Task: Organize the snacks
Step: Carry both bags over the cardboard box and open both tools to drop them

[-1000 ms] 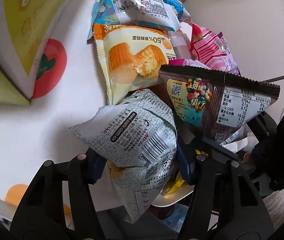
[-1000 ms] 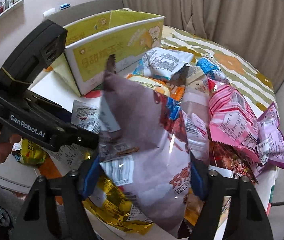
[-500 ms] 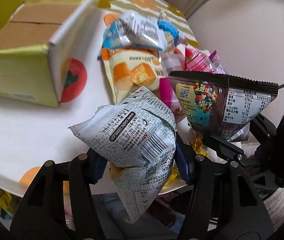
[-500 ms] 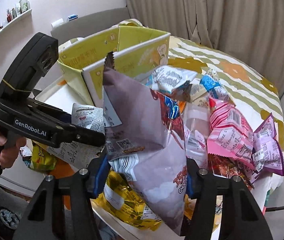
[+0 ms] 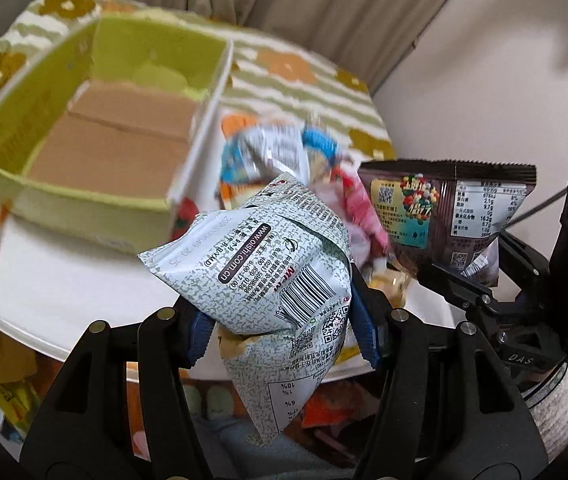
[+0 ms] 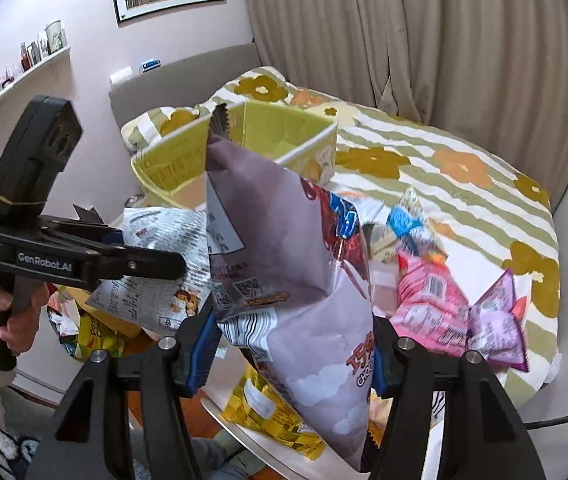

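The green box [image 5: 95, 148] sits on the white table [image 5: 63, 280] at the far left, open at the top, with only its bare brown cardboard floor showing inside. Near it, the left gripper [image 5: 279, 328] pinches a grey-white snack bag [image 5: 267, 264] between its blue pads, the bag lifted clear of the table. To the right, the right gripper [image 6: 292, 348] is clamped on a purple snack bag [image 6: 296, 280], also held in the air; its jaws have just been closing on that bag. Beyond both, a loose heap of snack bags lies on the table, among them a pink bag [image 6: 428, 304] and a blue bag [image 5: 259, 156]. A flowered bedspread [image 6: 444, 168] lies behind.
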`<move>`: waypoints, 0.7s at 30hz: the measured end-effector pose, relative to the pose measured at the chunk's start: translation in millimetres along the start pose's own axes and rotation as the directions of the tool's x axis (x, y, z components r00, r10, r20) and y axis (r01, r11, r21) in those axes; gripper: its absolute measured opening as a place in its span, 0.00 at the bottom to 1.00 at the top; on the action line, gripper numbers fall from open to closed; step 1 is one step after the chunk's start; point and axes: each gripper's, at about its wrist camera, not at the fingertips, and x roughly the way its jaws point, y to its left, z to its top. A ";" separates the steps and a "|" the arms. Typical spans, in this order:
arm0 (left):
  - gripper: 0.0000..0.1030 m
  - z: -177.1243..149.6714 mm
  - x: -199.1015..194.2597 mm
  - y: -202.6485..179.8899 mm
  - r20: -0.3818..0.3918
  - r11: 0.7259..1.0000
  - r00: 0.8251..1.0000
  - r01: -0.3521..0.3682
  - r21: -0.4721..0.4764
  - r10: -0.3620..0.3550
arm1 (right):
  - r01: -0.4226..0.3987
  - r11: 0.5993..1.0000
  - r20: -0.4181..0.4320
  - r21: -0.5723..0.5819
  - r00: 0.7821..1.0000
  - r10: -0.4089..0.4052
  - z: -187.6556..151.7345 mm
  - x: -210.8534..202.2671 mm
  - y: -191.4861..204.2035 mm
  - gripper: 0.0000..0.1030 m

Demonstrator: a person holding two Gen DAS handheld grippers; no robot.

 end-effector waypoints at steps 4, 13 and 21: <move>0.53 23.7 -30.5 17.2 0.070 0.999 0.997 -0.035 0.007 0.035 | 0.004 1.000 0.022 -0.001 1.000 -0.004 27.7 -6.1 6.8 0.55; 0.53 98.6 -60.1 93.2 0.116 0.991 0.986 -0.126 0.049 0.119 | 0.005 0.999 0.069 0.048 0.998 -0.009 96.4 18.7 41.4 0.55; 0.53 161.6 -30.4 174.4 0.019 0.973 0.985 -0.174 0.154 0.173 | -0.010 0.979 0.007 0.202 1.000 0.009 150.7 99.9 77.2 0.55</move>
